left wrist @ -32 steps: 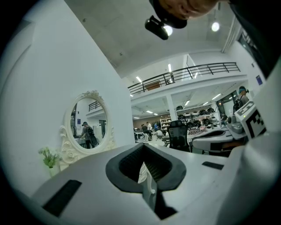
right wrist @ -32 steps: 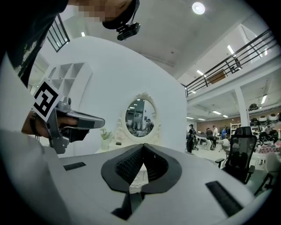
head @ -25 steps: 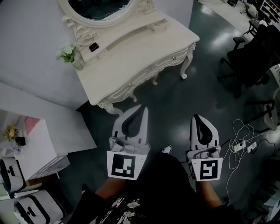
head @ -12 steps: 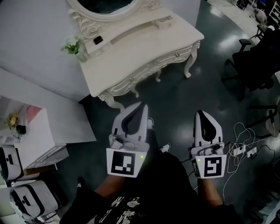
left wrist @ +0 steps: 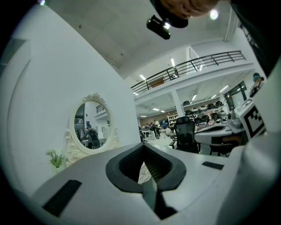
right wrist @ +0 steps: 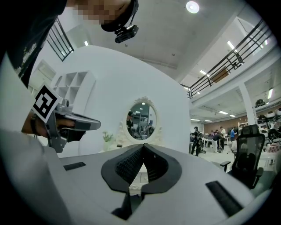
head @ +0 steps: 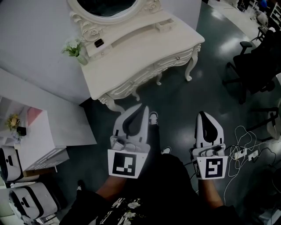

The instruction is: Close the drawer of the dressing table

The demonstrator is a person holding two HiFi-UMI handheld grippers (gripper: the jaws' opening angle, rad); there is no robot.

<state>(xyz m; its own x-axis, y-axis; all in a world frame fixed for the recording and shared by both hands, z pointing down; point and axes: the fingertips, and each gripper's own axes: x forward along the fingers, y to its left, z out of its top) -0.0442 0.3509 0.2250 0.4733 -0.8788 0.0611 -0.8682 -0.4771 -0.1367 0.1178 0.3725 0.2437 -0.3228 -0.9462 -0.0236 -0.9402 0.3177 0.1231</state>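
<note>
The small upper drawer (head: 163,26) juts out at the right end of the dressing table (head: 131,57), below the mirror (head: 105,6). Flowers (head: 72,46) stand at the left end, and an office chair (head: 257,66) is well to the right. The left gripper (head: 141,108) and right gripper (head: 201,115) are clenched and empty, well short of the table over the dark floor (head: 184,101).

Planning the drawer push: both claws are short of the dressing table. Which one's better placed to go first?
Left, narrowly. The left claw sits nearer the dressing table than the right claw; the small drawer jutting from the upper tier lies roughly between them. Both are shut and empty.
</note>
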